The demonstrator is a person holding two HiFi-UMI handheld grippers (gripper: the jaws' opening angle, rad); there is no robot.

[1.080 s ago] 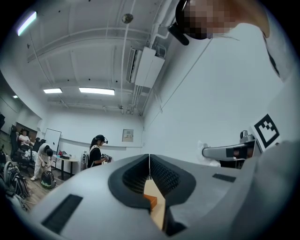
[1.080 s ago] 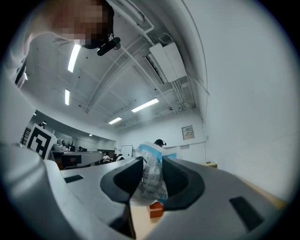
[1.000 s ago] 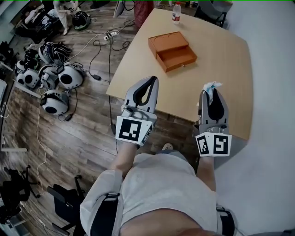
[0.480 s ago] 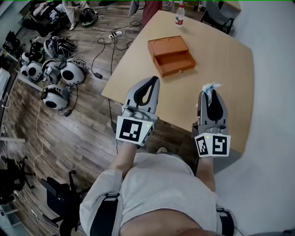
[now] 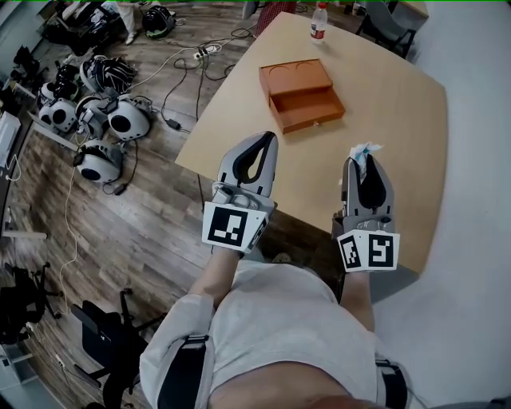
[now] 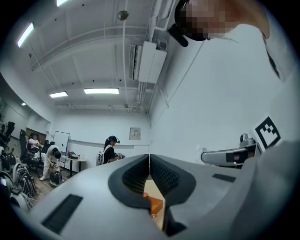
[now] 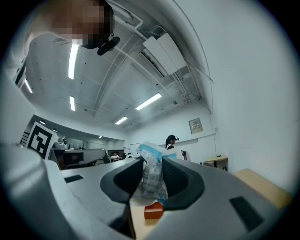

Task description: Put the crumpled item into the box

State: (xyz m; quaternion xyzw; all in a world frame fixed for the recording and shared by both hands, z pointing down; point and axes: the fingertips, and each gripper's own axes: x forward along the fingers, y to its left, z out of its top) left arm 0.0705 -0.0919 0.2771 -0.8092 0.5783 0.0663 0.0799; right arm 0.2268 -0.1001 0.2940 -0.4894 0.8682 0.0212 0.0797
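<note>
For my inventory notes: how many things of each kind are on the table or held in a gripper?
Orange box: 1
Bottle: 1
Crumpled item, in the right gripper: 1
Total: 3

We only get a sliver of the box past the right gripper; the crumpled item covers the rest. The left gripper hides most of the box too. Beyond the box, the bottle label's too small to read.
</note>
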